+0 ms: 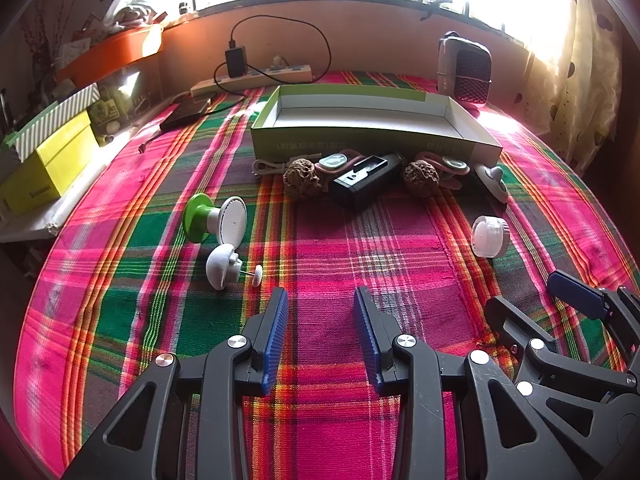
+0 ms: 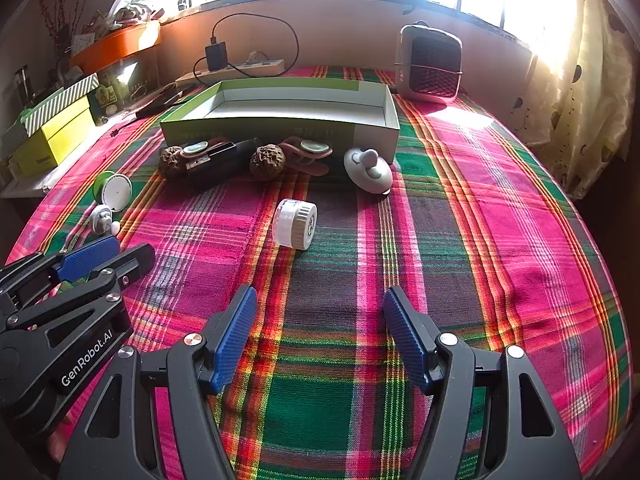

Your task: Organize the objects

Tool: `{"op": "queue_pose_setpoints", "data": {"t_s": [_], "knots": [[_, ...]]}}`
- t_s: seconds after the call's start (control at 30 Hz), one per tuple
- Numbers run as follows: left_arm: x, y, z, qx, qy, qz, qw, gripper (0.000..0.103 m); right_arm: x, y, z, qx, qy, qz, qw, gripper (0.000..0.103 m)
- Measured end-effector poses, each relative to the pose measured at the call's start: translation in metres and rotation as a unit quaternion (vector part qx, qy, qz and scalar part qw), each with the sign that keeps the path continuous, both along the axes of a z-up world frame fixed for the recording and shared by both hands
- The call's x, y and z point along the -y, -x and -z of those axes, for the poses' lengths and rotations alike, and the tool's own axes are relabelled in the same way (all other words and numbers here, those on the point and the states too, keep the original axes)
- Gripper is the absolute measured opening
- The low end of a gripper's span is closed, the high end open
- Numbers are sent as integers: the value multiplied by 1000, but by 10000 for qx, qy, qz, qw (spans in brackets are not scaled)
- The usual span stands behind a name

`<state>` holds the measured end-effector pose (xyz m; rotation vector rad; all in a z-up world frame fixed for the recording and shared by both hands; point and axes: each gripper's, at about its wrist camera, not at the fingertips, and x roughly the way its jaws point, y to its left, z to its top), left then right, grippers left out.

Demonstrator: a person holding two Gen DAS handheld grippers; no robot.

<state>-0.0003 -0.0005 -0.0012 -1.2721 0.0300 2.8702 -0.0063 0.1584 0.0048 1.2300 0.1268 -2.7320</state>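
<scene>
A woven plaid cloth (image 2: pixel 460 208), matt and coarse, is covering the counter. The box (image 2: pixel 372 130) is looking like smooth card, matt white inside. The two nuts (image 1: pixel 303 179) are showing rough, wrinkled shells. The cap (image 2: pixel 295 224) is looking like ribbed white plastic. The fingers (image 2: pixel 234 334) are wearing ribbed blue pads on matt black plastic, with shiny metal pins. The case (image 1: pixel 362 184) is gleaming as glossy black plastic.

Box wall (image 1: pixel 372 142) hides its floor; printed lettering (image 1: pixel 304 146) unreadable.
</scene>
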Motion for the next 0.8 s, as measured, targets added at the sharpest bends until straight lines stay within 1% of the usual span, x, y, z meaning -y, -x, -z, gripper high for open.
{"op": "queue_pose_setpoints", "data": {"t_s": [0.43, 0.6, 0.73, 0.8], "knots": [[7, -3, -3, 53, 7, 406, 9992, 32, -1, 1, -4, 201, -31, -336, 9992, 66], [24, -6, -4, 75, 4, 283, 9996, 32, -1, 2, -6, 254, -67, -350, 9990, 66], [43, -11, -6, 53, -158, 193, 9997, 32, -5, 1, -12, 150, 311, -381, 9987, 66], [51, -13, -9, 11, -233, 135, 9996, 32, -2, 2, -16, 53, 311, -414, 9986, 66]]}}
